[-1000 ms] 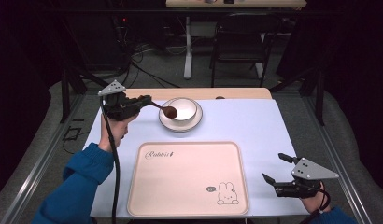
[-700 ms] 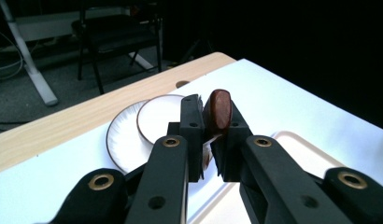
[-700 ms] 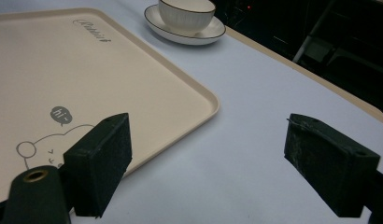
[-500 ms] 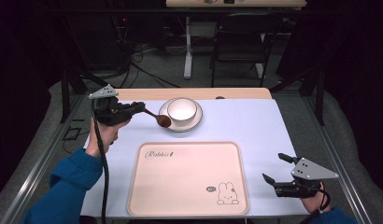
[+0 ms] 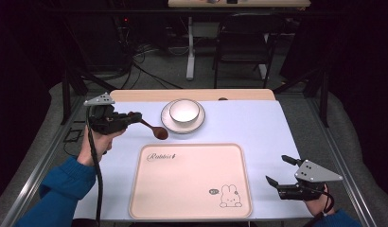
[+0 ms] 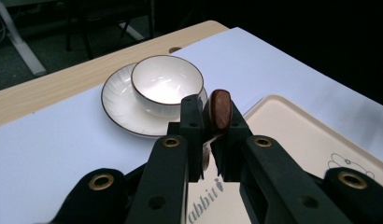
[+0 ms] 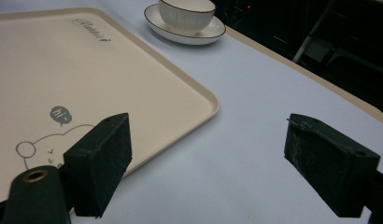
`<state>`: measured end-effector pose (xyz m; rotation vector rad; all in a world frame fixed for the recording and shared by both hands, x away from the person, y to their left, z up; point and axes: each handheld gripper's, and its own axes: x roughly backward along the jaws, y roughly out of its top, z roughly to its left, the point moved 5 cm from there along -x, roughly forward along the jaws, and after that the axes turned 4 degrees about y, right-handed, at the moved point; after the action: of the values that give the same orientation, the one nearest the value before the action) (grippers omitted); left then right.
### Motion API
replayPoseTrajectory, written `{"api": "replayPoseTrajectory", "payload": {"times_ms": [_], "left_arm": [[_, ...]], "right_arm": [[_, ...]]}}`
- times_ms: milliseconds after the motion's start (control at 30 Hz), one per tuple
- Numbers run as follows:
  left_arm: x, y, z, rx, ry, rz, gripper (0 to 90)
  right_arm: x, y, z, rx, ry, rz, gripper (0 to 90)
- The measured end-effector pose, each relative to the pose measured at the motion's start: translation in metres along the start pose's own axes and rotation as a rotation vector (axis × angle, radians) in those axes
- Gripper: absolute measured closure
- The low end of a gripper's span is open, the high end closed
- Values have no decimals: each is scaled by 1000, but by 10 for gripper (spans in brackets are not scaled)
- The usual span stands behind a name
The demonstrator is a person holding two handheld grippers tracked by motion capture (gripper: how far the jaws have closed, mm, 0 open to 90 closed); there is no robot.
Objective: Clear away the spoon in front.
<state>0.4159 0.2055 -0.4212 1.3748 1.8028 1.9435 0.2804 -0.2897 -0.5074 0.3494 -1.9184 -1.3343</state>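
Left gripper view: my left gripper (image 6: pixel 209 140) pinches the wooden spoon (image 6: pixel 220 109) by its handle, bowl end out, just short of the white bowl (image 6: pixel 167 84) on its saucer (image 6: pixel 119 105). Near the tray (image 5: pixel 192 189), my right gripper (image 5: pixel 283 171) sits spread, idle. Step in hand, I judge: carrying the spoon; next, lower it onto the tray.

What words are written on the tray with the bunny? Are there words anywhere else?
"Rabbit" in curly letters, near one corner of the tray.
"hi~" in the small grey speech bubble next to the bunny drawing.
No writing can be seen on the bowl, the saucer, the wooden spoon or the table cover.
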Motion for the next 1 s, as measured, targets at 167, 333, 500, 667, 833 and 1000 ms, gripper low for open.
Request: {"api": "replayPoseTrajectory", "payload": {"times_ms": [167, 333, 500, 667, 833, 1000], "left_arm": [[1, -4, -2, 1, -16, 19, 834], [1, -11, -4, 8, -37, 48, 834], [1, -18, -4, 13, -55, 97, 834], [0, -24, -3, 21, -70, 149, 834], [-2, -30, -2, 24, -82, 216, 834], [-7, -38, 0, 20, -80, 284, 834]], "right_arm": [[0, 0, 0, 0, 0, 0, 142], [0, 0, 0, 0, 1, 0, 142], [0, 0, 0, -1, 0, 1, 142], [0, 0, 0, 0, 0, 0, 142], [0, 0, 0, 0, 1, 1, 142], [-1, 0, 0, 0, 2, 2, 142]]}}
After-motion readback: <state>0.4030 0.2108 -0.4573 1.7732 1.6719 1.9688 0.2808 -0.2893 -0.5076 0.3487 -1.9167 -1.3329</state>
